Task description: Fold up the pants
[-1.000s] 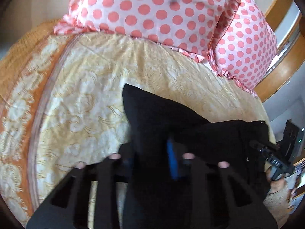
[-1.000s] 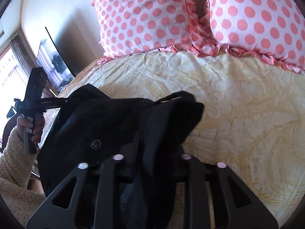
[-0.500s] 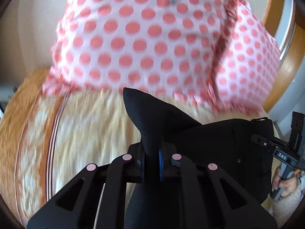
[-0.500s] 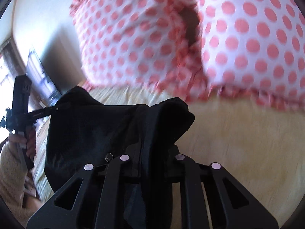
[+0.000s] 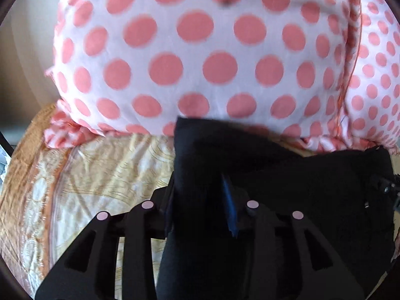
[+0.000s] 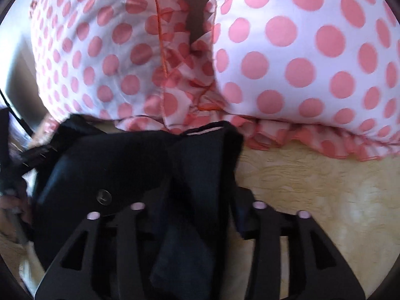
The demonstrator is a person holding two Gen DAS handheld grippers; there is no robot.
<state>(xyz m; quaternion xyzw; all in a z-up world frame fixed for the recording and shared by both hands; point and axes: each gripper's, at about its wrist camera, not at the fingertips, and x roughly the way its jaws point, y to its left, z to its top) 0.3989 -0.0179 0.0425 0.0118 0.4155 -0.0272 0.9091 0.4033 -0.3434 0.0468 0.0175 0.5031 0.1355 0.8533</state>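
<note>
The black pants (image 5: 287, 187) hang between my two grippers, just above the yellow bedspread (image 5: 100, 170). My left gripper (image 5: 200, 200) has black cloth between its fingers, one corner sticking up toward the pillow. My right gripper (image 6: 197, 200) has the waistband end (image 6: 205, 155) between its fingers; a button (image 6: 103, 196) shows on the cloth to the left. In both views the fingers stand wider apart than half a second ago, and the cloth hides the pads.
Two white pillows with pink dots (image 5: 200, 50) (image 6: 300, 50) fill the view close ahead, at the head of the bed. An orange border (image 5: 22, 150) runs along the bed's left edge. The other gripper's handle (image 6: 10, 162) shows at far left.
Both grippers have carried the pants forward toward the pillows, which now fill the view. The fingers of both grippers have spread apart since half a second ago.
</note>
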